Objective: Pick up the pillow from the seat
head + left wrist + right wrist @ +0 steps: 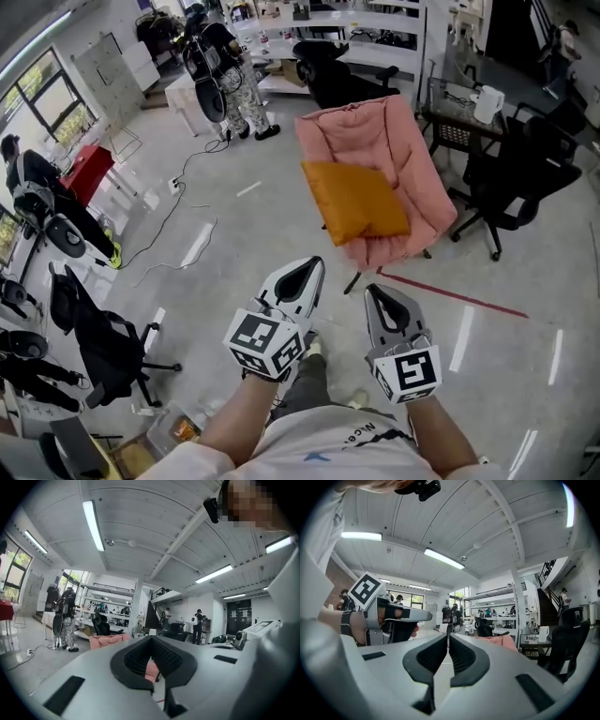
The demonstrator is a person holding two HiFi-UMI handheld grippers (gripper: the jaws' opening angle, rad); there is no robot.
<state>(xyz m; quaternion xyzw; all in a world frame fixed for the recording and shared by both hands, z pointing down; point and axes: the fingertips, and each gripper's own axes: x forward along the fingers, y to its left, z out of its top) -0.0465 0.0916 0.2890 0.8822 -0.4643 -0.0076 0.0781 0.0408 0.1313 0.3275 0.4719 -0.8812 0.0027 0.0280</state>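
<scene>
— Grey polished floor (234, 225) runs across a wide workshop, with black office chairs (511, 183) standing around. Where is the pillow?

— The orange pillow (356, 202) lies on the cushion of the pink seat (417, 159). It is ahead of both tools and well apart from them.

— What about the left hand-held gripper (307, 270)?

— It's clenched, jaws pressed together, pointing forward toward the seat. In the left gripper view the pink seat shows beyond the closed tips, but I can't make out the pillow there.

— And the right hand-held gripper (380, 292)?

— That one is clenched too, with only a thin seam between its jaws. It sits just beside the left one, a little nearer the body, and a red floor line (450, 295) runs close ahead of it.

— How are the arms held?

— The left forearm (239, 417) and right forearm (441, 436) are bare. They reach forward from the torso roughly side by side, with the marker cubes facing up. The right gripper view shows the left hand (354, 625) wrapped around its tool's handle.
</scene>
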